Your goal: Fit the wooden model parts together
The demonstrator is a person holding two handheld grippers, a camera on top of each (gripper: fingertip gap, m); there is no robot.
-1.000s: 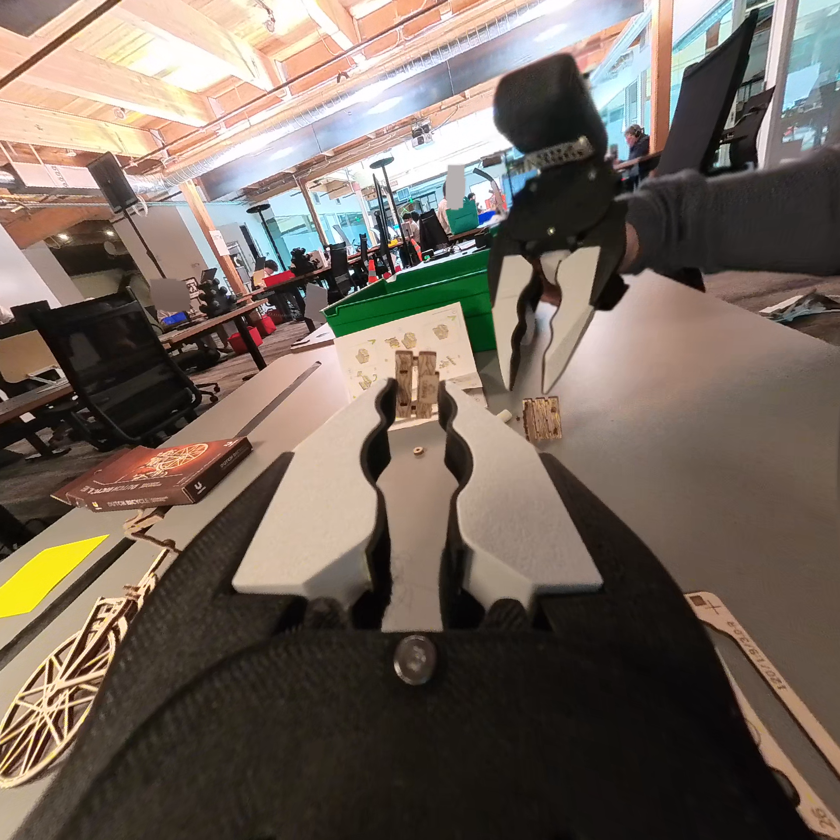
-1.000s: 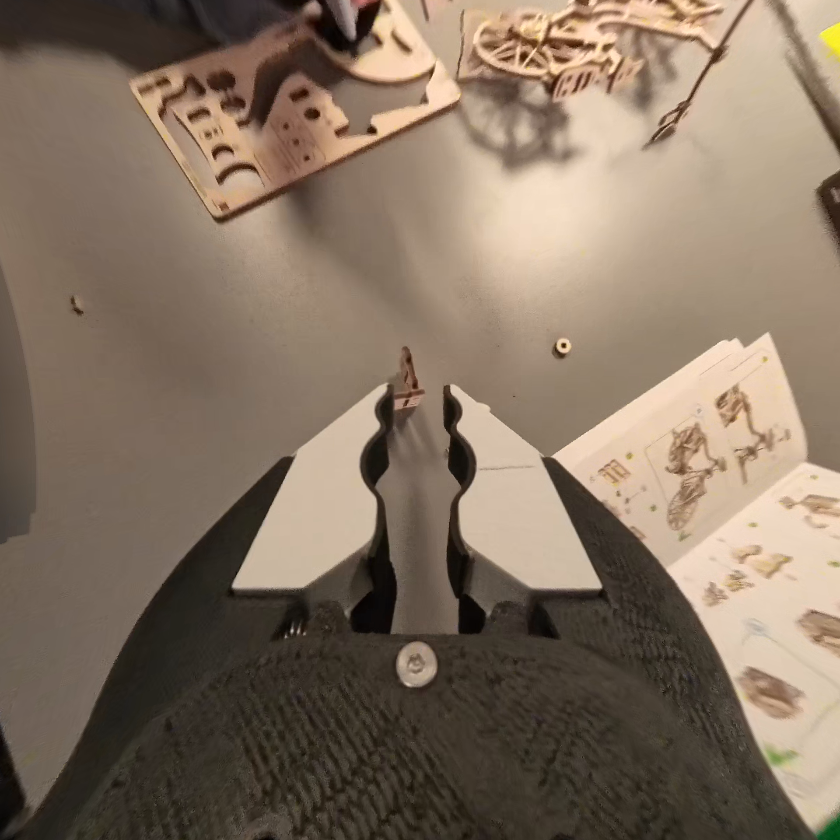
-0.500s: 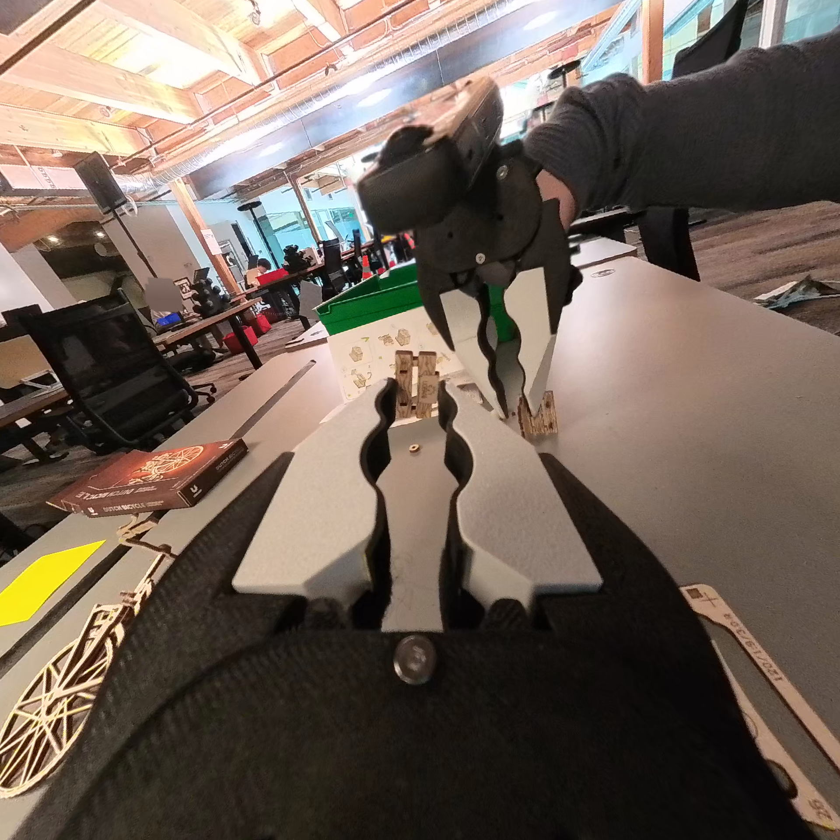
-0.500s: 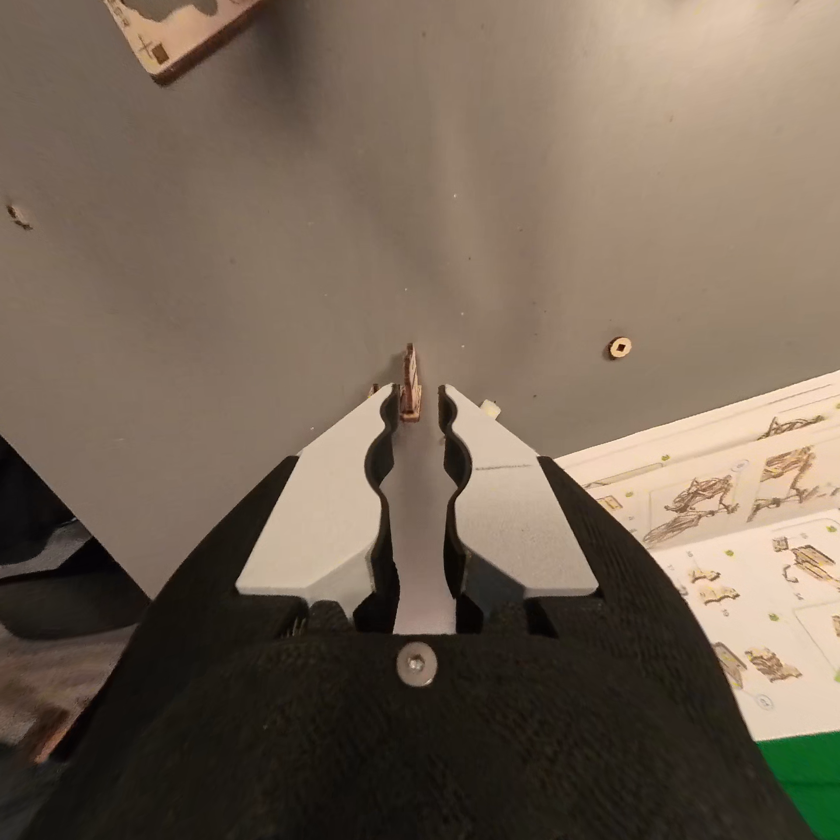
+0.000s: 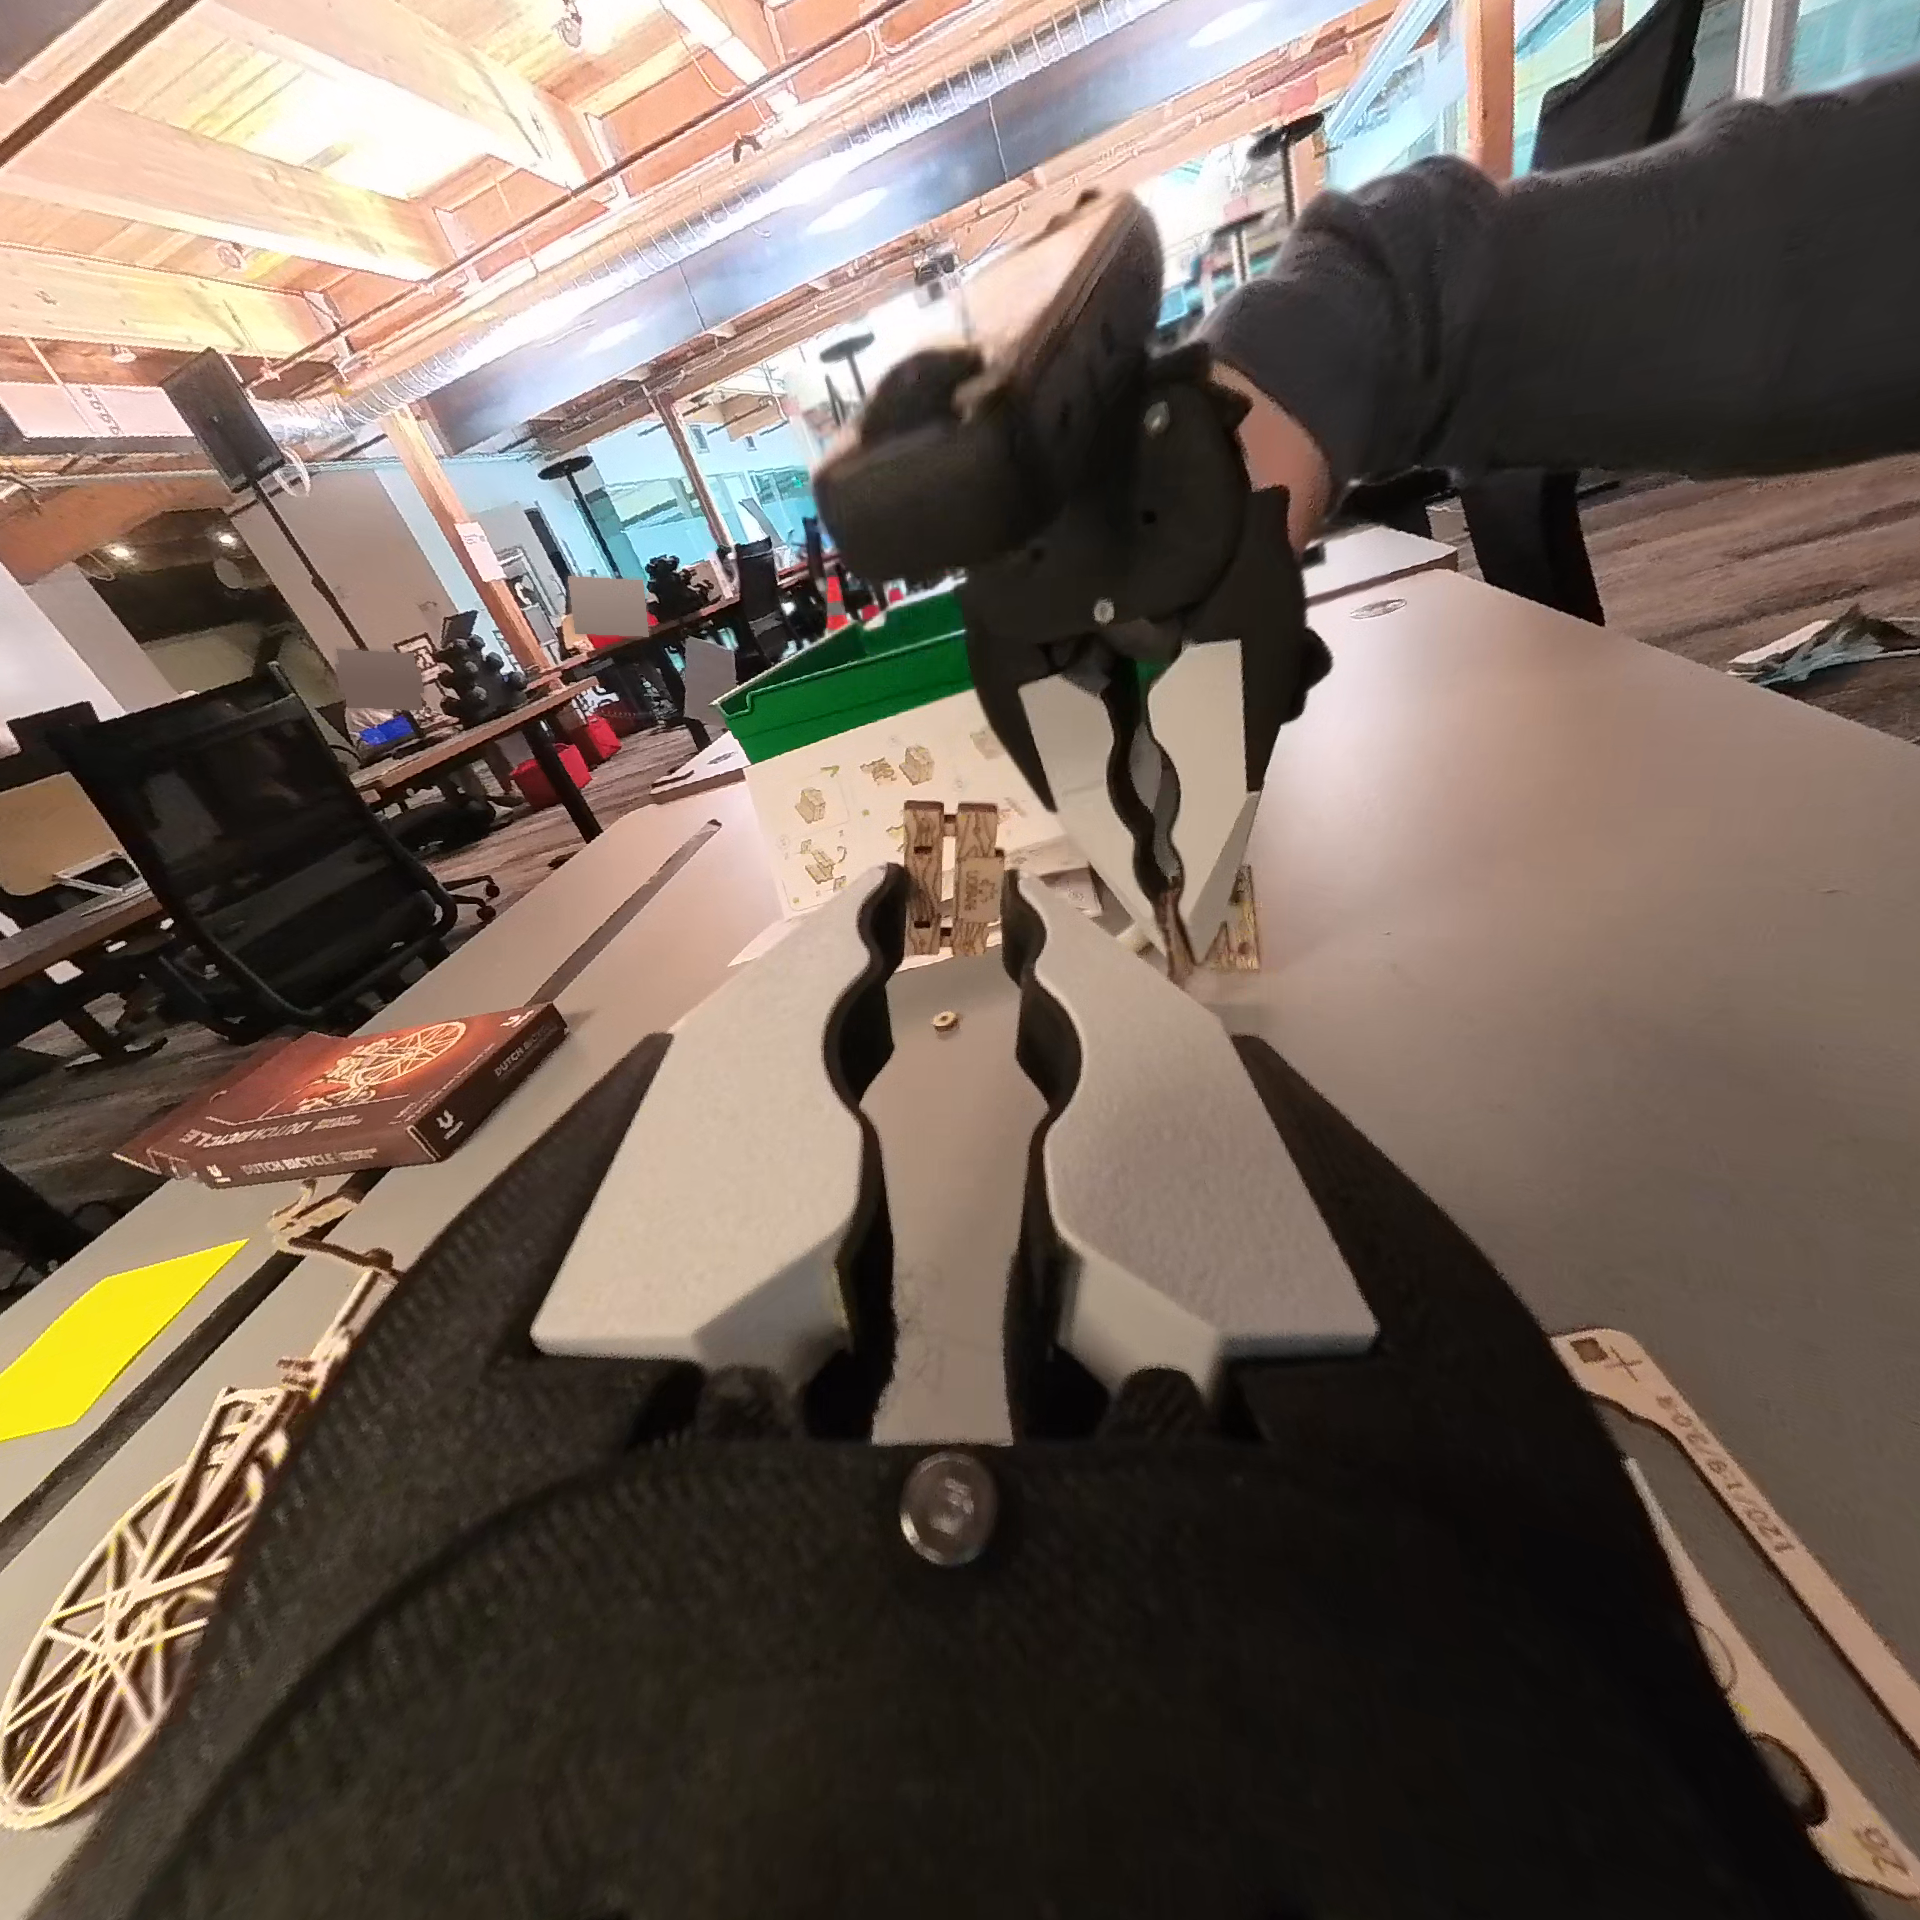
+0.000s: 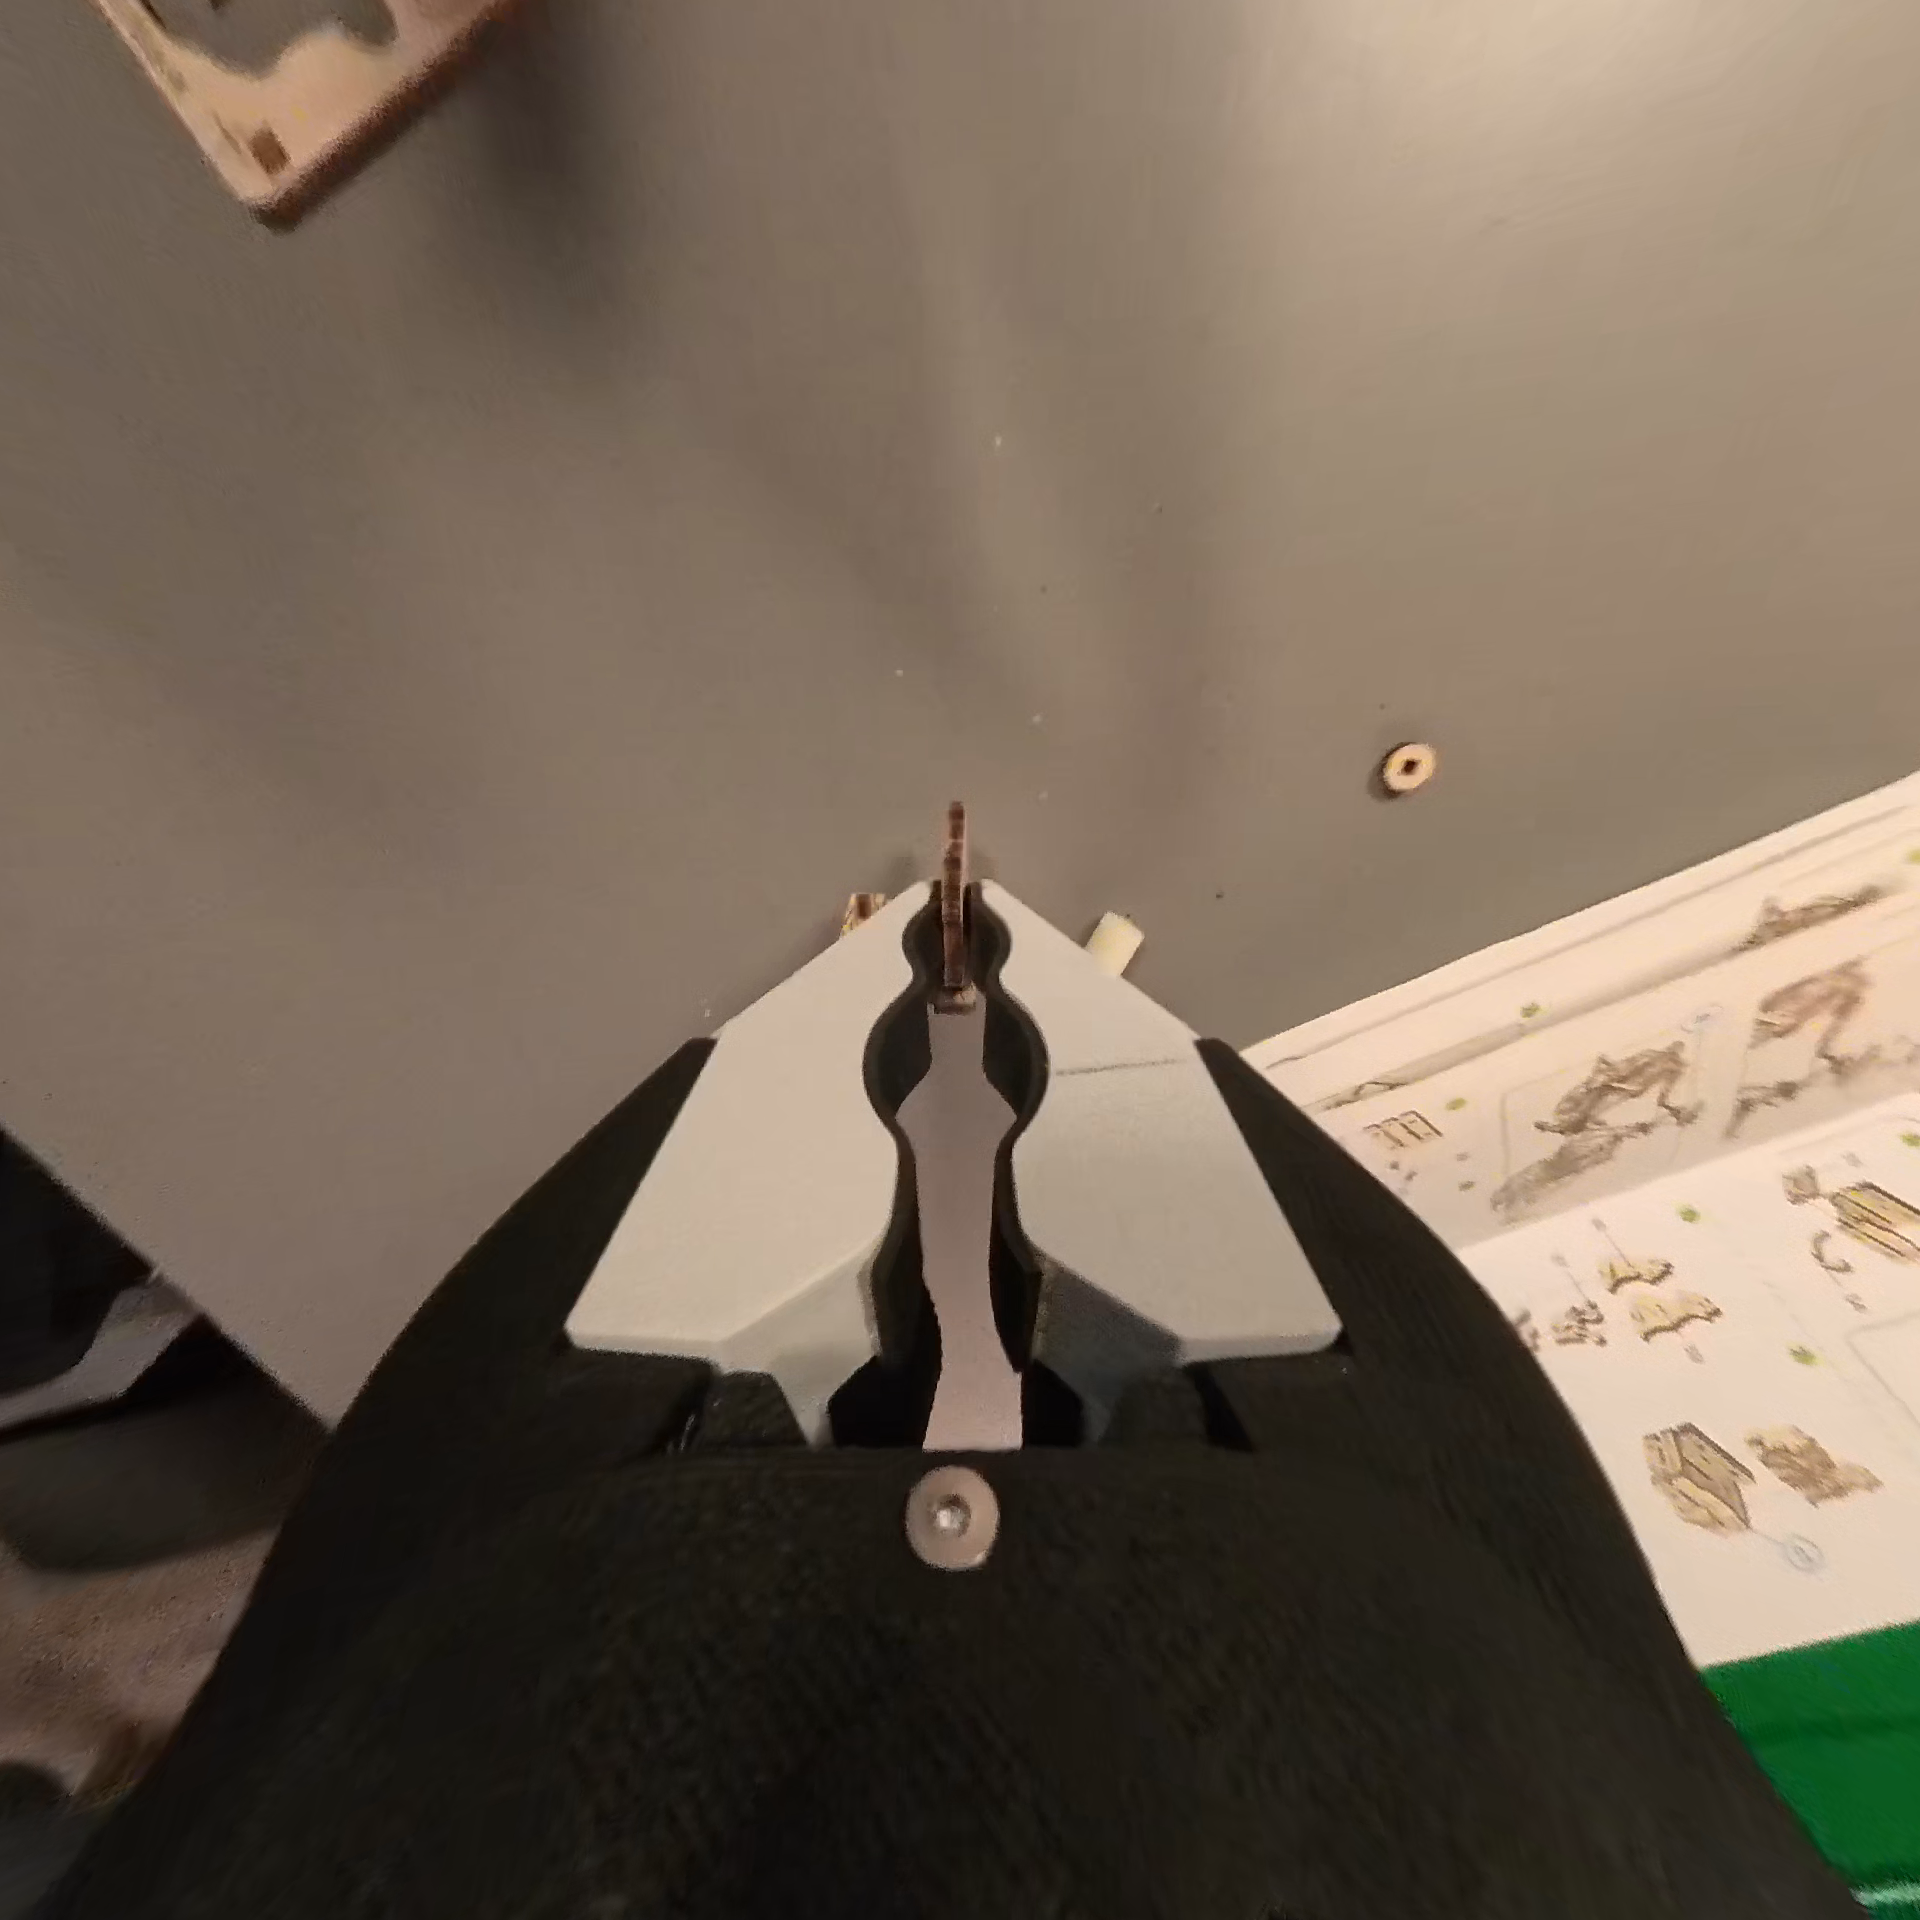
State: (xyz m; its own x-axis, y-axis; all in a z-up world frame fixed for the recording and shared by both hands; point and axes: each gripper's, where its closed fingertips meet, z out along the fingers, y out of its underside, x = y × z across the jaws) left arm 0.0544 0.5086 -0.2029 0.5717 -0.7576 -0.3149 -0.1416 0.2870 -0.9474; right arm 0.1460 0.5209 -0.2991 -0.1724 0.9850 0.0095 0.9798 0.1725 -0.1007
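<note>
My left gripper (image 5: 951, 899) is shut on a small wooden sub-assembly (image 5: 954, 873) made of two upright slats, held just above the grey table (image 5: 1558, 935). My right gripper (image 6: 956, 899) points down at the table and is shut on a thin wooden part (image 6: 956, 852), seen edge-on. In the left wrist view this gripper (image 5: 1179, 920) has its tips at the table, right of my left fingertips, with the thin part (image 5: 1176, 940) between them. Another small wooden plate (image 5: 1242, 925) stands against its finger and peeks out in the right wrist view (image 6: 862, 912).
An open instruction booklet (image 6: 1610, 1195) and a green bin (image 5: 862, 686) lie beyond the parts. A wooden washer (image 6: 1408, 769) and a white peg (image 6: 1114, 935) lie loose. A brown box (image 5: 364, 1091), a wheel model (image 5: 104, 1621) and punched wooden sheets (image 5: 1714, 1558) (image 6: 291, 104) lie around. The grippers' ends are close to 12 centimetres from one another. The wooden washer (image 6: 1408, 769) is about 9 centimetres from my right fingertips.
My right gripper has come down from above the table to the small wooden part and closed on it. My left gripper has held still with its sub-assembly.
</note>
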